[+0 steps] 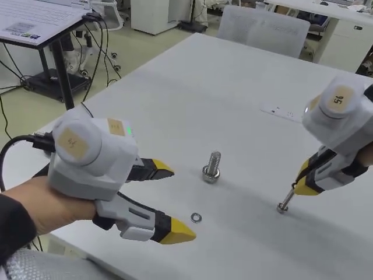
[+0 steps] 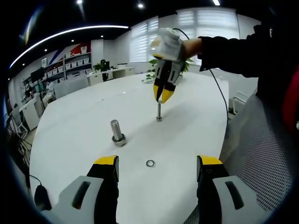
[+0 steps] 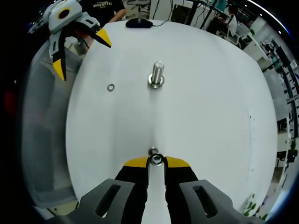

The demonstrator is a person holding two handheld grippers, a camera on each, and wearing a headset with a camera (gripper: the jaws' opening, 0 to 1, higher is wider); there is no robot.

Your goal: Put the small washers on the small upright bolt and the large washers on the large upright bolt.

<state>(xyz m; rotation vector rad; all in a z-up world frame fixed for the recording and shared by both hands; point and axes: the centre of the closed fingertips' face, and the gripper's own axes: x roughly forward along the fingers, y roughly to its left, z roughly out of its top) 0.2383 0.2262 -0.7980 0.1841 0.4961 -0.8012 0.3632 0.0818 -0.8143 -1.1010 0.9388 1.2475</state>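
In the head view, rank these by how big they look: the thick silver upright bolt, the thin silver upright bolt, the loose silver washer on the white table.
Largest: thick silver upright bolt.
Then: thin silver upright bolt.
Smallest: loose silver washer, though nearest the camera.

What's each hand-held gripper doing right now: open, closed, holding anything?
Left hand-held gripper: open, holding nothing.
Right hand-held gripper: shut on a small washer, at the top of the small bolt.
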